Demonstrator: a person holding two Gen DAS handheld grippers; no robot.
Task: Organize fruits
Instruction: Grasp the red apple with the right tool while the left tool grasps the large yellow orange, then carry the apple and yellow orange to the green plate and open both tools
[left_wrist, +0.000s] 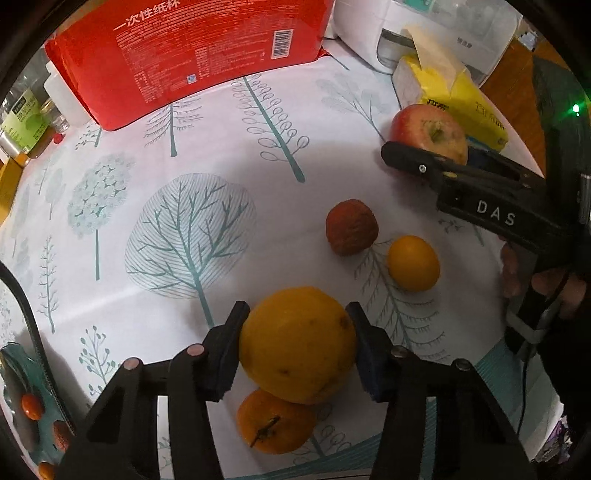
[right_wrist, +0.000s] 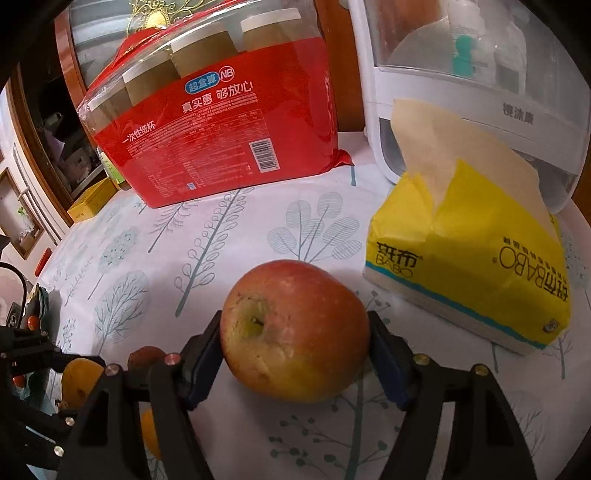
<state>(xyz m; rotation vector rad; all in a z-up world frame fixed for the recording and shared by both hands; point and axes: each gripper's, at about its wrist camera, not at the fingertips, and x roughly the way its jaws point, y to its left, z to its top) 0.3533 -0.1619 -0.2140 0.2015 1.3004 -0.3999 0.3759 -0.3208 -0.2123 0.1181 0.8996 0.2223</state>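
On tree-print tablecloth (left_wrist: 229, 122) we work both hands: left gripper (left_wrist: 297, 341) clamped on big yellow orange (left_wrist: 297, 345), right gripper (right_wrist: 295, 341) pads against apple (right_wrist: 295, 332). Squeeze gently, lift straight, avoid nudging tangerine (left_wrist: 275, 421) underneath.

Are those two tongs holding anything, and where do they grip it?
Left tongs pinch the big orange by its sides. Right tongs pinch the apple by its sides.
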